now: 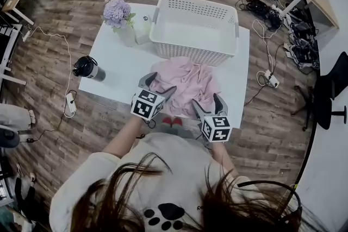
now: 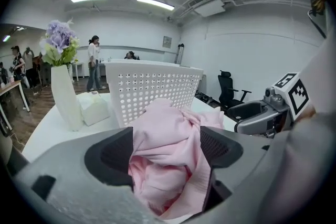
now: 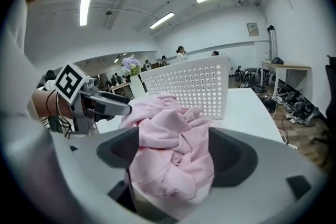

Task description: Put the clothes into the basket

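Clothes (image 1: 187, 81), one crumpled pink heap, lie on the white desk (image 1: 117, 65) right against the near wall of the white perforated basket (image 1: 191, 54). The left hand-held gripper (image 1: 157, 87) and the right hand-held gripper (image 1: 207, 103) sit at the heap's near edge, side by side. Each has its jaws wide apart, with pink folds bulging between the pads but not clamped.

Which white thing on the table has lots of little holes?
The big basket behind the pink clothes. Its walls are full of holes; the vase and the small box beside it are plain.
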Demonstrator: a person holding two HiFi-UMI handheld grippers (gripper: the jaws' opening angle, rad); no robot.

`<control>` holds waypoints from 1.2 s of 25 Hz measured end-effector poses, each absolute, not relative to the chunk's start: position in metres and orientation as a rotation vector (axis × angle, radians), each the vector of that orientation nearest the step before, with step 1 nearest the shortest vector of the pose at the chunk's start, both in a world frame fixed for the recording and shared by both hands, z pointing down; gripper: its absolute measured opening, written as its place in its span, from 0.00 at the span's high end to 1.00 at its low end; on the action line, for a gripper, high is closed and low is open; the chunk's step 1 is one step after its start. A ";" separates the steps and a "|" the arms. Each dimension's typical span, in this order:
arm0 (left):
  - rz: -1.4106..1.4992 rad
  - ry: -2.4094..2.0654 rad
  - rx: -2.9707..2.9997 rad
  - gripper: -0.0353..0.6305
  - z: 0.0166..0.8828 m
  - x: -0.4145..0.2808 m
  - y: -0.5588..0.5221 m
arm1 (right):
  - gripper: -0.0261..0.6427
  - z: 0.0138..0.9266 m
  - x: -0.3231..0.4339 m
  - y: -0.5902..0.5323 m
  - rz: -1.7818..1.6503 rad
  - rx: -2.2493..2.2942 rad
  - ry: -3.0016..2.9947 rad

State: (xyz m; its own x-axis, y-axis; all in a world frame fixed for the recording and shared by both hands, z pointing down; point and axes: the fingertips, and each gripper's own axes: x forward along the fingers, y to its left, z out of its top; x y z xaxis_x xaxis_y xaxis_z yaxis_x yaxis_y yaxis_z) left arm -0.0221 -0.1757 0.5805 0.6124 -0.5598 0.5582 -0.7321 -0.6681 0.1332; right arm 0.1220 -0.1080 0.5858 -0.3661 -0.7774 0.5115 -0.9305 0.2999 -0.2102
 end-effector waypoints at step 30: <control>0.974 -0.590 2.202 0.08 0.696 0.007 -0.183 | 0.24 0.693 0.111 -0.146 0.954 0.971 -2.100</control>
State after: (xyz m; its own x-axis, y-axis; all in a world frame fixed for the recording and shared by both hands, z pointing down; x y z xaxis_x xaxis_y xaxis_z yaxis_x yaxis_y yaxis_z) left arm 0.0069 -0.1832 0.6958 0.6229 -0.1367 0.7703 -0.6197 -0.6871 0.3792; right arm 0.1106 -0.1460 0.6929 -0.5315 -0.3597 0.7669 -0.8143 0.4664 -0.3456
